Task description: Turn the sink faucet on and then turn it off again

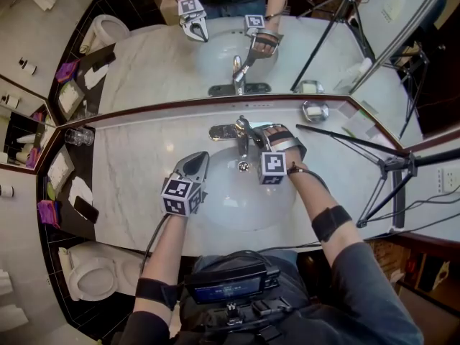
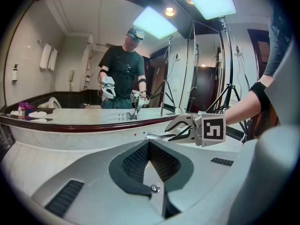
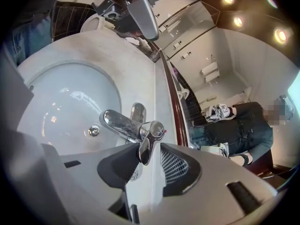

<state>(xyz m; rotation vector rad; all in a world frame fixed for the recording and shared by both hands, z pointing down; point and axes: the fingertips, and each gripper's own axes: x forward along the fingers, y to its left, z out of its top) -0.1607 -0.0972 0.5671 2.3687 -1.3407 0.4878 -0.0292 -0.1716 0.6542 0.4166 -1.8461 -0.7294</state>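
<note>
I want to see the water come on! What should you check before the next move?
1. Handle between the jaws: ok. The faucet handle stands between the jaws of the right gripper.
2. Jaws pressing on the handle: not ok. A gap shows on one side, so the jaws are open.
3. Water off at the start: ok. No stream falls from the spout into the sink.
4. Other gripper out of the way: ok. The left gripper is shut, holds nothing and is off to the side.
5. Drain open: cannot tell.
</note>
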